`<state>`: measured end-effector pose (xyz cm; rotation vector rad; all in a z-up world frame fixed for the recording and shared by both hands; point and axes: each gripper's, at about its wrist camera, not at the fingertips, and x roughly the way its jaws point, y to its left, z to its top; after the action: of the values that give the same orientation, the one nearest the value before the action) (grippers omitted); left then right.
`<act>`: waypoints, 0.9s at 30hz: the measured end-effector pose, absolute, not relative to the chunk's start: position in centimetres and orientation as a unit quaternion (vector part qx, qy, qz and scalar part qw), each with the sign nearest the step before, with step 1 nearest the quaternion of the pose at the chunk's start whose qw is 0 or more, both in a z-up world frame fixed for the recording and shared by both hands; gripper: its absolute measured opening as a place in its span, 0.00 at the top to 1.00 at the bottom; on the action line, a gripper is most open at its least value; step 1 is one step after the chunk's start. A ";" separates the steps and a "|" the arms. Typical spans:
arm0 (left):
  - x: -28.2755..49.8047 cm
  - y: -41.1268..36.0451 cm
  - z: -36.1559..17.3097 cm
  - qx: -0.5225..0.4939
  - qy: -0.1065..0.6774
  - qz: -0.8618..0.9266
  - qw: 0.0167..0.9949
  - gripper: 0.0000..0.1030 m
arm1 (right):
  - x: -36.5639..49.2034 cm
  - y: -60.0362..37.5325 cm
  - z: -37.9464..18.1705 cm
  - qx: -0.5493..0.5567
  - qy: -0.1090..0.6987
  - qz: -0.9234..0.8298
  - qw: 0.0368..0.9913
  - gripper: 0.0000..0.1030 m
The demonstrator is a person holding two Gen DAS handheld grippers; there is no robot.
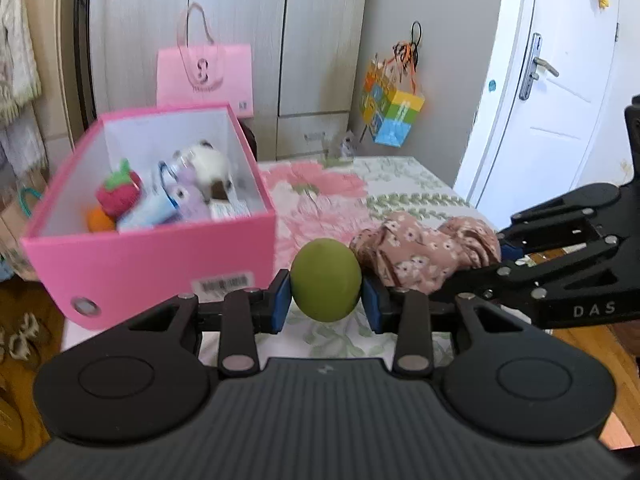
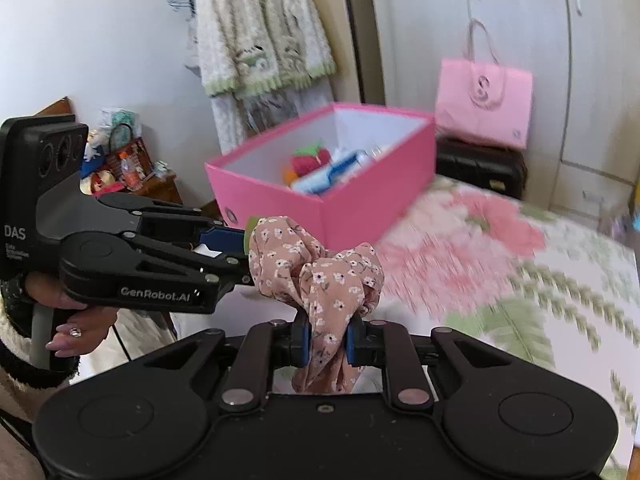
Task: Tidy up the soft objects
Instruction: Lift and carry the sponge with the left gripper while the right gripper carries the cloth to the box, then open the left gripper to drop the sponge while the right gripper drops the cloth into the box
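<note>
The left gripper point(image 1: 326, 304) is clamped on a round green soft ball point(image 1: 326, 280); the right gripper point(image 2: 327, 340) pinches a dusty-pink floral fabric scrunchie point(image 2: 320, 272). Both hang above the flowered bedspread point(image 1: 400, 188). Beyond stands an open pink cardboard box point(image 1: 152, 264) holding a knitted red strawberry point(image 1: 118, 192) and other toys, with a pink paper bag point(image 1: 204, 76) behind it.

We see a smooth, matt green ball point(image 1: 326, 280), a soft floral cloth scrunchie point(image 2: 316, 276), a pink cardboard box point(image 1: 148, 264) with a white inside, a printed cloth bedcover point(image 2: 520, 280), and matt black plastic grippers with metal rivets.
</note>
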<state>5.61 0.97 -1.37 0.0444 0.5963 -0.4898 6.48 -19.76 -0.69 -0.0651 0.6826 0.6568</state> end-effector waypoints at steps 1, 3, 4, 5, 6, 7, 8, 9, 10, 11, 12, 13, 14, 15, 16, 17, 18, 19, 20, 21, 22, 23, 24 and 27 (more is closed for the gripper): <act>5.7 1.2 -0.9 0.024 0.287 -0.236 0.928 0.65 | 6.6 -19.4 -0.2 -0.034 0.322 0.320 0.890 0.80; 5.9 1.9 0.1 0.030 0.276 -0.230 0.933 0.65 | 7.1 -18.6 0.7 -0.037 0.310 0.323 0.893 0.80; 6.3 2.3 0.6 0.029 0.271 -0.227 0.935 0.65 | 7.4 -18.1 1.2 -0.040 0.302 0.325 0.895 0.80; 6.6 2.6 1.0 0.027 0.268 -0.227 0.936 0.65 | 7.8 -17.5 1.6 -0.042 0.296 0.326 0.897 0.80; 7.1 3.1 1.6 0.023 0.265 -0.228 0.937 0.65 | 8.3 -17.0 2.0 -0.041 0.291 0.324 0.899 0.80; 7.7 3.5 2.0 0.019 0.263 -0.228 0.937 0.65 | 8.8 -16.6 2.4 -0.038 0.288 0.323 0.901 0.80; 8.3 4.0 2.4 0.016 0.260 -0.228 0.938 0.65 | 9.4 -16.0 2.8 -0.035 0.284 0.322 0.902 0.80; 8.9 4.5 2.8 0.015 0.258 -0.227 0.939 0.65 | 10.1 -15.5 3.2 -0.032 0.280 0.320 0.905 0.80; 9.8 4.9 3.1 0.012 0.255 -0.223 0.941 0.65 | 10.8 -15.0 3.6 -0.030 0.277 0.319 0.906 0.79; 10.5 5.4 3.4 0.010 0.256 -0.221 0.941 0.65 | 11.7 -14.3 4.0 -0.030 0.273 0.318 0.907 0.79; 11.4 5.8 3.6 0.008 0.258 -0.219 0.941 0.65 | 12.2 -13.6 4.2 -0.028 0.272 0.318 0.908 0.79; 12.6 6.3 3.7 0.005 0.262 -0.214 0.941 0.65 | 13.2 -12.9 4.4 -0.027 0.271 0.319 0.908 0.79; 13.6 6.6 3.8 0.001 0.264 -0.209 0.942 0.65 | 14.0 -12.3 4.6 -0.027 0.268 0.317 0.909 0.79; 14.6 6.9 3.8 0.001 0.266 -0.205 0.942 0.65 | 14.9 -11.7 4.7 -0.025 0.267 0.316 0.910 0.79; 15.8 7.4 3.9 -0.002 0.268 -0.199 0.943 0.65 | 16.1 -11.3 4.7 -0.024 0.267 0.318 0.909 0.79; 16.8 7.7 4.0 -0.006 0.269 -0.193 0.943 0.65 | 17.4 -10.9 4.6 -0.022 0.268 0.319 0.909 0.79; 17.8 8.0 3.9 -0.006 0.272 -0.189 0.943 0.65 | 18.6 -10.5 4.6 -0.019 0.265 0.322 0.909 0.79; 19.1 8.4 3.9 -0.011 0.278 -0.182 0.943 0.65 | 19.8 -9.9 4.4 -0.025 0.263 0.326 0.907 0.79; 20.1 8.8 3.8 -0.013 0.282 -0.177 0.943 0.65 | 21.0 -9.4 4.1 -0.028 0.264 0.329 0.906 0.79; 21.2 9.0 3.6 -0.014 0.285 -0.173 0.943 0.65 | 22.1 -9.0 3.9 -0.028 0.267 0.332 0.904 0.79; 22.5 9.3 3.4 -0.018 0.289 -0.169 0.942 0.65 | 23.1 -8.6 3.6 -0.030 0.268 0.335 0.903 0.79; 23.5 9.5 3.2 -0.021 0.293 -0.166 0.941 0.65 | 24.2 -8.2 3.3 -0.031 0.270 0.337 0.902 0.79; 24.6 9.8 2.9 -0.024 0.299 -0.159 0.941 0.65 | 25.3 -7.9 2.9 -0.030 0.274 0.338 0.900 0.79; 27.8 10.6 1.7 -0.039 0.320 -0.142 0.936 0.65 | 28.5 -7.1 2.0 -0.027 0.288 0.342 0.894 0.79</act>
<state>27.77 10.58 1.72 -0.0790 0.6538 -0.2904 28.48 -7.11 1.98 -0.0551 0.5972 0.7100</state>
